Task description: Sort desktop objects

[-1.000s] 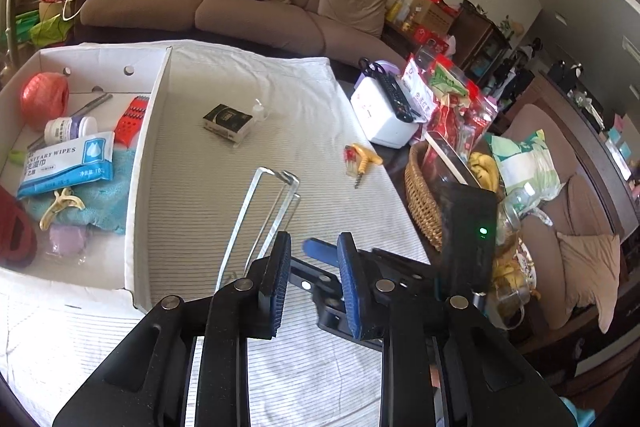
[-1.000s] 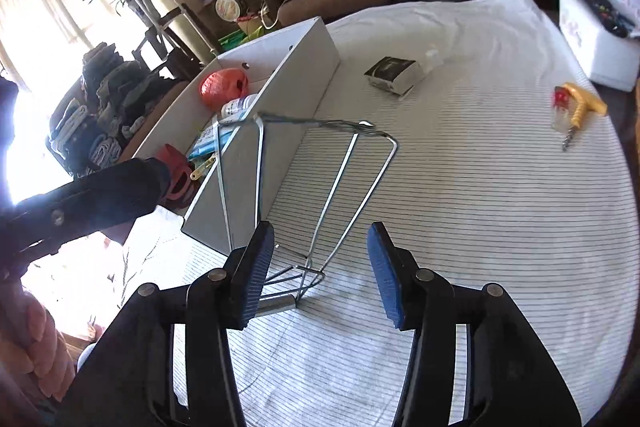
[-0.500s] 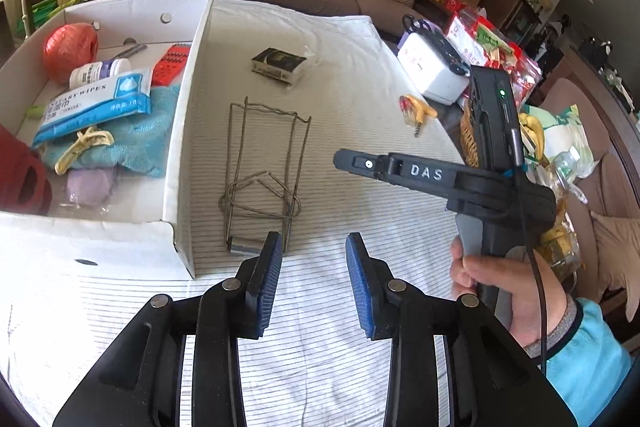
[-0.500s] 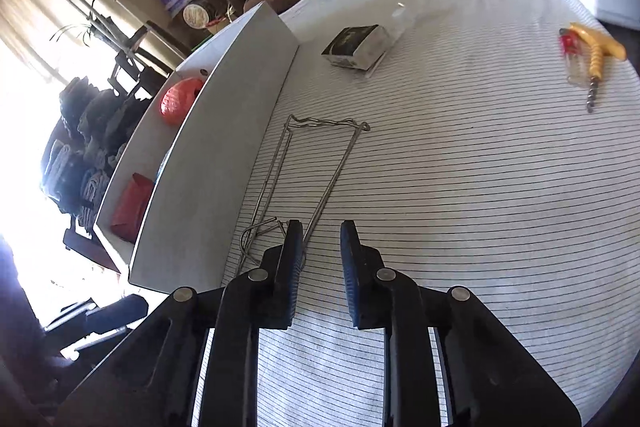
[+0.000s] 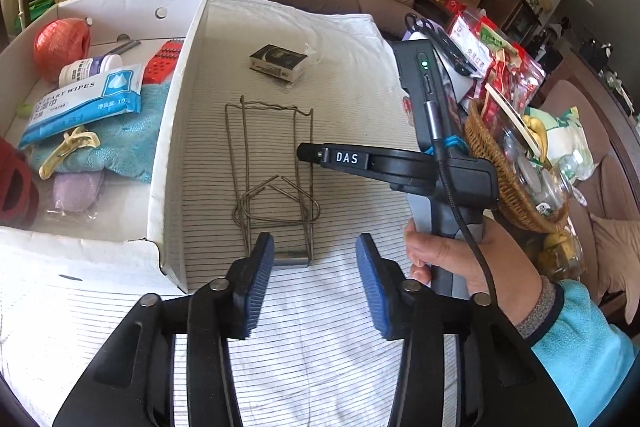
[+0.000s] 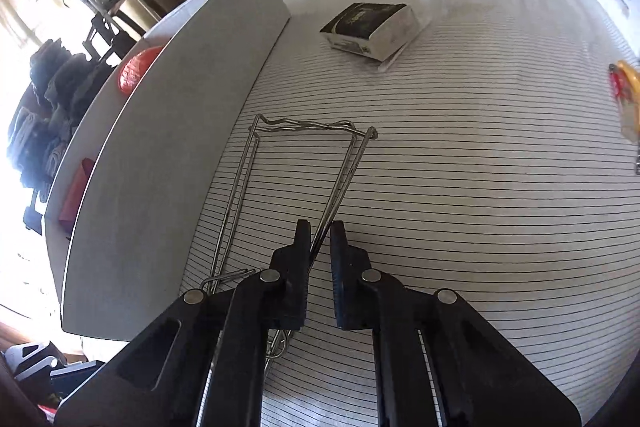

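A wire metal rack (image 5: 272, 163) lies flat on the striped cloth beside the white cardboard box (image 5: 176, 131). It also shows in the right wrist view (image 6: 304, 163). My left gripper (image 5: 314, 267) is open and empty, just in front of the rack's near end. My right gripper (image 6: 320, 239) is nearly closed around the rack's right side wires, low over the cloth; its black body (image 5: 400, 167) reaches in from the right. A small dark packet (image 5: 278, 62) lies farther back on the cloth (image 6: 372, 27).
The box holds a red ball of string (image 5: 60, 41), wet wipes (image 5: 84, 99), a teal towel (image 5: 124, 143) and other items. A yellow-handled corkscrew (image 6: 628, 107) lies at the right. A wicker basket of snacks (image 5: 508, 163) stands past the table's right edge.
The rack went from standing up to lying flat on the cloth. My right gripper closed down onto its right wires. My left gripper opened wider and backed off toward the rack's near end.
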